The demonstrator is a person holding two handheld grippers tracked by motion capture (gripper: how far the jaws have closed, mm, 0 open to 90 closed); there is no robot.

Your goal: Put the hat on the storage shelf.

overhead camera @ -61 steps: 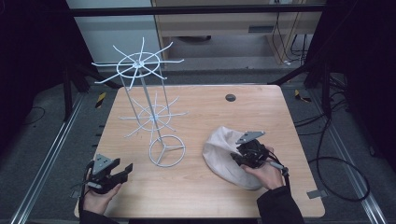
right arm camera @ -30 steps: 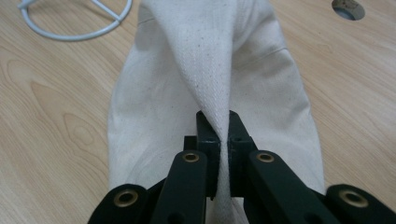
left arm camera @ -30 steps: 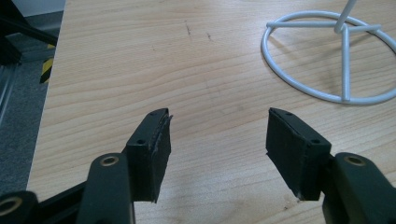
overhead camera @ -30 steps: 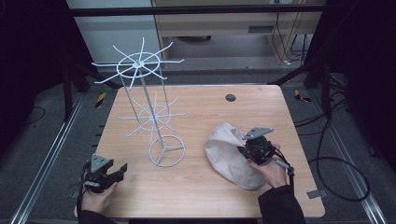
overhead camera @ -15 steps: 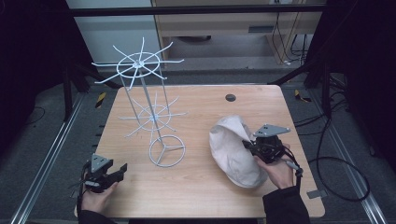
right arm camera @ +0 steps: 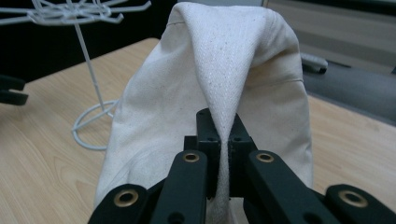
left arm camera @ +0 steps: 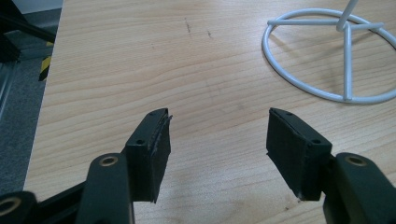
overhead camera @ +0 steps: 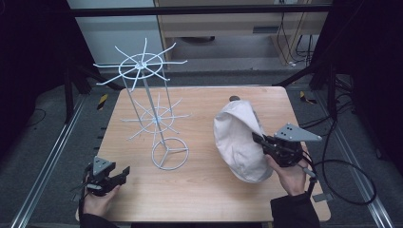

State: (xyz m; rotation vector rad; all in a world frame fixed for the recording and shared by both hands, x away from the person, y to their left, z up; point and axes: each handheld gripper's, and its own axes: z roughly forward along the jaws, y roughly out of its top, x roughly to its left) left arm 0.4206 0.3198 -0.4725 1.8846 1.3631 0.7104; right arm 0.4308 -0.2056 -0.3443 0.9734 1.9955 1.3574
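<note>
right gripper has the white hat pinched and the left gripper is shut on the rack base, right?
Not quite. The right gripper does pinch the hat, but the left gripper has its jaws open over bare table, apart from the rack base, as the left gripper view shows.

So from above there was a wooden table (overhead camera: 199, 190) with a white wire rack (overhead camera: 152, 114) standing on its left half, round base ring on the wood and two tiers of spokes up the pole. Right of it sat a cream cloth hat (overhead camera: 237, 142), partly pulled up off the table. The right gripper (overhead camera: 260, 140) had its jaws pinched on a fold at the hat's right edge, with the grey three-cornered plate on top and a cable trailing off to the right. The left gripper (overhead camera: 124, 171) was down at the near left corner, well apart from the rack base, jaws spread with nothing between them. A small dark round thing (overhead camera: 234, 99) lay by the far edge, just behind the hat.
</note>
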